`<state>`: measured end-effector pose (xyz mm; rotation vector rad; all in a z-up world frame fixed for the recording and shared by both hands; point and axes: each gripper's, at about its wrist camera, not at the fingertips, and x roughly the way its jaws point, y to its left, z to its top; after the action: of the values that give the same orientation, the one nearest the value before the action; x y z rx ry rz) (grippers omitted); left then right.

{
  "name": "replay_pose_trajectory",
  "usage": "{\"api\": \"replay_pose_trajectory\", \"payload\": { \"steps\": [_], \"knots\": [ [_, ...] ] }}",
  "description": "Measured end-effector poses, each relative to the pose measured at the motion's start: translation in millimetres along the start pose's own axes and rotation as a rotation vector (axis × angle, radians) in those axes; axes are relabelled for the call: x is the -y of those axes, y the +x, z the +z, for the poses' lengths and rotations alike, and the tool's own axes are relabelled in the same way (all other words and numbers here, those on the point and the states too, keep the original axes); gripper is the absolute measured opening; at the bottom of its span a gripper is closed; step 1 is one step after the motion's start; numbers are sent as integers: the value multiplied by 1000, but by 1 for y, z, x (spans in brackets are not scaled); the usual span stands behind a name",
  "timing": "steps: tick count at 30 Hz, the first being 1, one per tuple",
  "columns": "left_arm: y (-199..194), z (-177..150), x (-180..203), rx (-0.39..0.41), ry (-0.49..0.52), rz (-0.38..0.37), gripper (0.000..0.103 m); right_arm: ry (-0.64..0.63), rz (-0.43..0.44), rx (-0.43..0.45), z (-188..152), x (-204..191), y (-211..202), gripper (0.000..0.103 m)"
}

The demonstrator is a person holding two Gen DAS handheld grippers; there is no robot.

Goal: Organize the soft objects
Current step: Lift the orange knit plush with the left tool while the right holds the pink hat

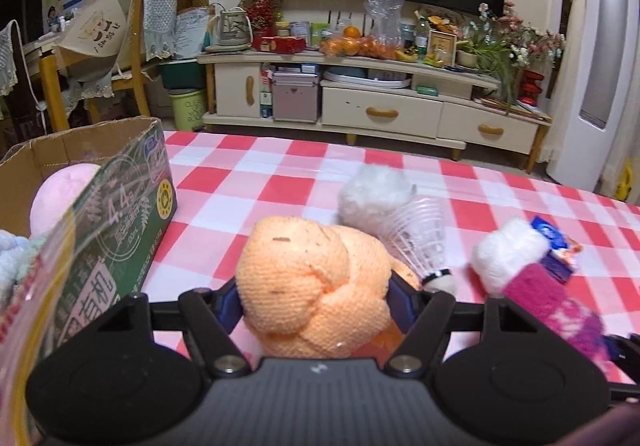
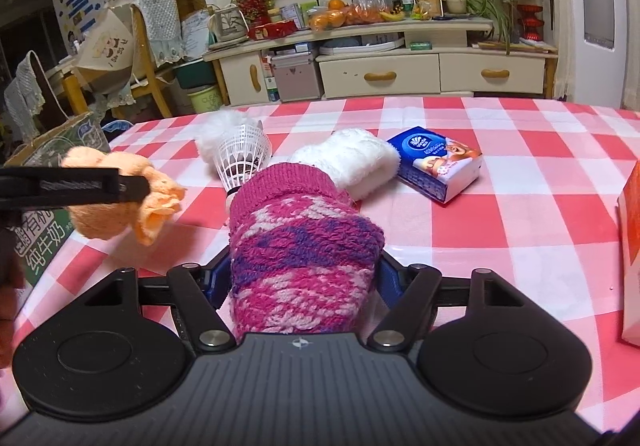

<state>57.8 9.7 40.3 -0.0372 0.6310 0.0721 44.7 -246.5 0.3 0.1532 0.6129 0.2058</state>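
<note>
My left gripper (image 1: 314, 296) is shut on a knotted orange knit cloth (image 1: 312, 278) and holds it above the checked table, beside the green cardboard box (image 1: 120, 213). The cloth also shows in the right wrist view (image 2: 116, 197). My right gripper (image 2: 300, 278) is shut on a pink and purple fuzzy sock (image 2: 300, 246), which also shows in the left wrist view (image 1: 560, 306). A white fluffy sock (image 2: 356, 159), a white pompom (image 2: 222, 135) and a shuttlecock (image 2: 244, 161) lie on the table ahead.
The box holds a pink plush (image 1: 60, 197) and a pale blue soft item (image 1: 12, 258). A blue tissue pack (image 2: 438, 163) lies right of the white sock. An orange carton (image 2: 630, 246) stands at the right edge. A TV cabinet (image 1: 380, 105) stands beyond the table.
</note>
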Motion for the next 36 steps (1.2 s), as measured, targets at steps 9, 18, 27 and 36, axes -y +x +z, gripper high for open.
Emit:
{"api": "replay_pose_trajectory", "payload": {
  "steps": [9, 18, 27, 36],
  "knots": [
    [-35, 4, -4, -50, 53, -92, 70, -53, -21, -1, -4, -8, 4, 85],
    [-61, 2, -12, -83, 115, -228, 70, -18, -64, -1, -6, -10, -2, 85],
    [-80, 4, -32, -57, 161, -291, 70, 24, -52, 12, -3, -28, -12, 85],
    [-97, 8, -62, -17, 116, -320, 71, -1, -9, 21, 1, -59, -28, 85]
  ]
}}
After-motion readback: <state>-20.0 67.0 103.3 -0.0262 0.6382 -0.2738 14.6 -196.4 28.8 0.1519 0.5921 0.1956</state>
